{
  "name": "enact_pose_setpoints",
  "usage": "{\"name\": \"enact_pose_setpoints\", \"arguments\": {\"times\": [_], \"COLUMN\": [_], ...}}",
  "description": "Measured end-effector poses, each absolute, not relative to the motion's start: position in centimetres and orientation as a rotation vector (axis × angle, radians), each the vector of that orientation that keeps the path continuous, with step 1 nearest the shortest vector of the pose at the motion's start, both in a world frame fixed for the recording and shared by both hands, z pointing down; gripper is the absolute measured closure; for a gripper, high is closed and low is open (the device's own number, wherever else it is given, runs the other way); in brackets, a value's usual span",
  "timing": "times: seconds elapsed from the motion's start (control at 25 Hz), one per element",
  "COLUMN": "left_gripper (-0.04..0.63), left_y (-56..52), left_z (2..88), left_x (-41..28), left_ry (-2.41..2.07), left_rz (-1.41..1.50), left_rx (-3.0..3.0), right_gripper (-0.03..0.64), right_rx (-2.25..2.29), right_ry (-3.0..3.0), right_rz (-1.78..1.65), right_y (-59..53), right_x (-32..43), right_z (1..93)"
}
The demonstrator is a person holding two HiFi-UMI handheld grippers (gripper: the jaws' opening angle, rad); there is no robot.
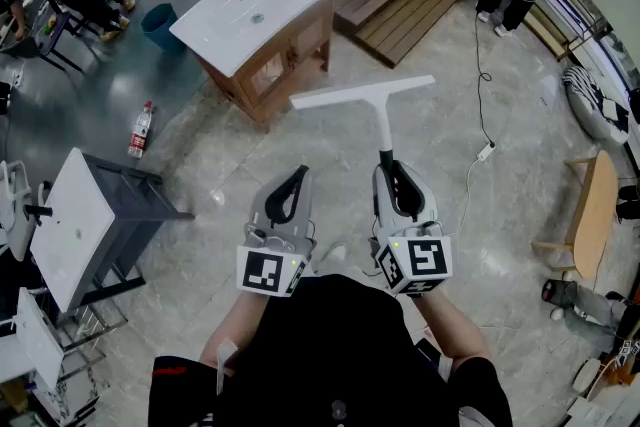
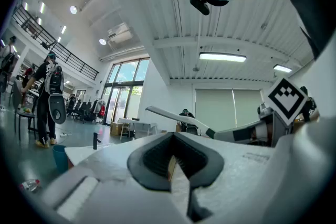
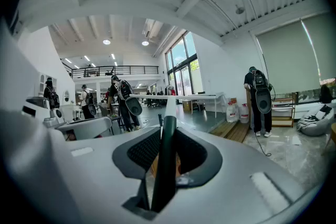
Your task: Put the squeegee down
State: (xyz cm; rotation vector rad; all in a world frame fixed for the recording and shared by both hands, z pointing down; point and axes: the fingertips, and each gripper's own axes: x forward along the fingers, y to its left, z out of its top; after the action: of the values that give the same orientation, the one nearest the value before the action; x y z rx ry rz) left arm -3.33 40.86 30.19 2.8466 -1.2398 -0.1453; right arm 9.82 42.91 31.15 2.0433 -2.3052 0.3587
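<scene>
Head view: right hand-held gripper [image 1: 397, 177] is clamped on the handle of the squeegee [image 1: 365, 96]. The squeegee sticks out fwd, up in the air, blade crosswise over the stone floor [image 1: 480, 245]. It's nr the corner of the sink cabinet [image 1: 255, 0] but apart from it. Just beside the right one, the left hand-held gripper [image 1: 296, 177] carries nothing

Left gripper view: jaws together, nothing btwn them. The squeegee blade shows off to the right, in the air, w/ the right hand-held gripper at its near end

Right gripper view: the dark handle runs straight up btwn the jaws, pads pressed on both sides. The white blade lies across the far end, roughly level

Step in hand, as I judge it: still carrying, put-down not yet begun, no surface under the blade. Next move prob calls for picking a spot (cabinet top or floor) and lowering till blade & handle rest flat. Only then let the jaws go, and back off along the handle w/o dragging it
</scene>
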Motion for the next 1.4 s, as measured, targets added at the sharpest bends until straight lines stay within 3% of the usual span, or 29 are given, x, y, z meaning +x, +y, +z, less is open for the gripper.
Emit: {"name": "enact_pose_setpoints", "arguments": {"times": [0.36, 0.72, 1.4], "left_gripper": [0.594, 0.594, 0.594], "left_y": [43.1, 42.7, 42.3], "left_z": [30.9, 31.8, 30.6], "left_x": [-9.9, -20.6, -25.6], "left_ry": [-1.212, -1.200, -1.109], "left_rz": [-0.100, -0.094, -0.160], "left_rx": [2.836, 2.815, 2.879], "right_gripper": [0.522, 0.522, 0.520], "right_rx": [2.132, 2.154, 2.204], "right_ry": [-2.199, -2.182, -2.175], "right_rz": [0.361, 0.399, 0.328], "right_y": [46.2, 46.6, 46.0], "right_x": [4.8, -5.4, -11.7], "right_z": [32.0, 32.6, 31.1]}}
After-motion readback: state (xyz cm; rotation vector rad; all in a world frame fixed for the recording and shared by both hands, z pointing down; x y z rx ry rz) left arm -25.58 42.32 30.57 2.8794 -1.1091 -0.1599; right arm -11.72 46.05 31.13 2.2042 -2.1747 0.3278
